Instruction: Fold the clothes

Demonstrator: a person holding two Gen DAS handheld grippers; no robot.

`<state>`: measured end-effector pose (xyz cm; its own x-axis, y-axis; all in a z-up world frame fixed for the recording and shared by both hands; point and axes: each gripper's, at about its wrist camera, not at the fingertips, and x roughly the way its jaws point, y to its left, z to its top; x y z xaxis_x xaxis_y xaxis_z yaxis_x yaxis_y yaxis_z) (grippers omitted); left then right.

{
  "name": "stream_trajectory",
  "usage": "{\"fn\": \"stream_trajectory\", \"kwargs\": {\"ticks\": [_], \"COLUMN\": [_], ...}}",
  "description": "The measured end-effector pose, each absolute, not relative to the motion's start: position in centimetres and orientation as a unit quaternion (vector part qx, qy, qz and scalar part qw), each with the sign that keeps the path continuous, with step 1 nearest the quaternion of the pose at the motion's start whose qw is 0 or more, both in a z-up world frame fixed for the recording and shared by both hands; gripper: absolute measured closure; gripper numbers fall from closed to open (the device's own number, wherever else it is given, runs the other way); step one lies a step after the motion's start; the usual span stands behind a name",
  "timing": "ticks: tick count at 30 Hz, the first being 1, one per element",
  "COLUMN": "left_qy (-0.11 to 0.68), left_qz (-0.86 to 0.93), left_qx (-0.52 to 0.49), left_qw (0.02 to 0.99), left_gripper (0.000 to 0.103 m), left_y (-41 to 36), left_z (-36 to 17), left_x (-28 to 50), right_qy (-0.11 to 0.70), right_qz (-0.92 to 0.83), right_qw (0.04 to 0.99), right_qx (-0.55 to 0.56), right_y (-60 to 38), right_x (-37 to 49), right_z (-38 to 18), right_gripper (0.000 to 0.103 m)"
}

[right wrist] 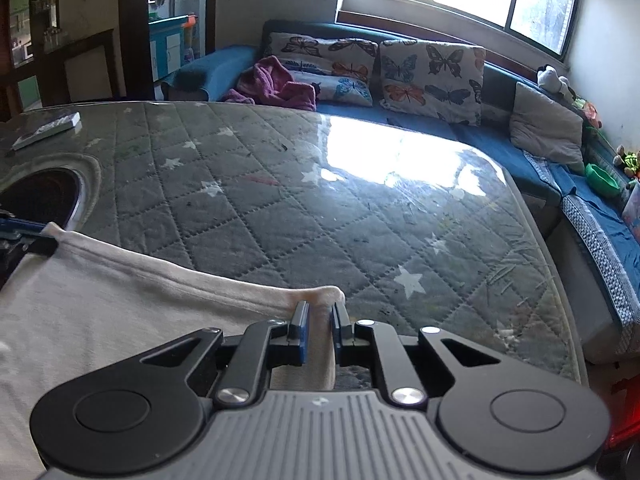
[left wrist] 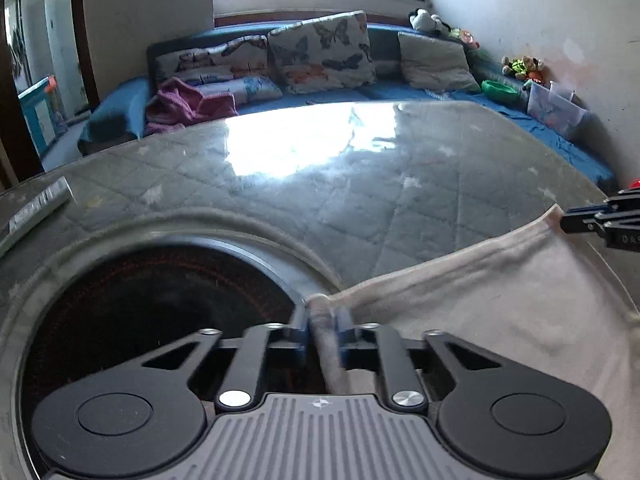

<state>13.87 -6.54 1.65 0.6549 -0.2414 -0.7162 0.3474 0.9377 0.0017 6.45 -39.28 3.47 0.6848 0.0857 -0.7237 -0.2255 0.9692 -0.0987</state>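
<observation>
A pale cream garment (left wrist: 480, 296) lies spread on the quilted grey table cover (left wrist: 360, 184), its hemmed edge stretched between my two grippers. My left gripper (left wrist: 324, 320) is shut on the left corner of that edge, cloth bunched between its blue pads. In the right wrist view my right gripper (right wrist: 320, 320) is shut on the other corner of the garment (right wrist: 120, 304). The right gripper's tip (left wrist: 600, 220) shows at the far right of the left wrist view, and the left gripper's tip (right wrist: 20, 228) at the far left of the right wrist view.
A round dark opening (left wrist: 160, 312) with a black hob is set in the table by my left gripper. A flat silver-grey box (right wrist: 48, 126) lies at the table's far left. Behind the table runs a blue sofa (right wrist: 440, 128) with butterfly cushions (right wrist: 432, 76) and a purple cloth (right wrist: 276, 84).
</observation>
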Motion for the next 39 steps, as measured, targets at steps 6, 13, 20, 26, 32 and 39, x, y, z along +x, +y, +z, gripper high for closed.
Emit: {"fn": "stream_trajectory", "kwargs": {"ticks": [6,13,20,26,32,39], "left_qy": [0.367,0.369,0.356,0.347,0.34,0.347], "left_qz": [-0.145,-0.137,-0.093,-0.025,0.047,0.087], "left_qx": [0.08,0.052,0.025,-0.006,-0.037,-0.082], "left_qw": [0.915,0.918,0.93,0.938,0.938,0.93], "left_gripper": [0.095,0.09,0.064,0.051,0.046,0.045], "left_y": [-7.0,-5.7,-1.7,2.8,7.3,10.4], "left_z": [1.5,2.0,4.2,5.1,4.7,3.7], "left_x": [16.1,16.8,11.8,5.5,-0.6,-5.2], "right_qy": [0.385,0.389,0.369,0.362,0.34,0.337], "right_qz": [0.103,0.098,0.141,0.215,0.283,0.307], "right_qw": [0.911,0.91,0.911,0.897,0.881,0.871], "right_qx": [-0.102,-0.103,-0.115,-0.136,-0.167,-0.183], "right_y": [-38.4,-38.3,-36.0,-31.6,-26.4,-23.0], "right_x": [6.1,6.0,1.8,-3.1,-7.6,-9.7], "right_z": [3.5,3.0,5.0,5.1,4.1,2.6], "right_gripper": [0.086,0.085,0.083,0.077,0.07,0.07]}}
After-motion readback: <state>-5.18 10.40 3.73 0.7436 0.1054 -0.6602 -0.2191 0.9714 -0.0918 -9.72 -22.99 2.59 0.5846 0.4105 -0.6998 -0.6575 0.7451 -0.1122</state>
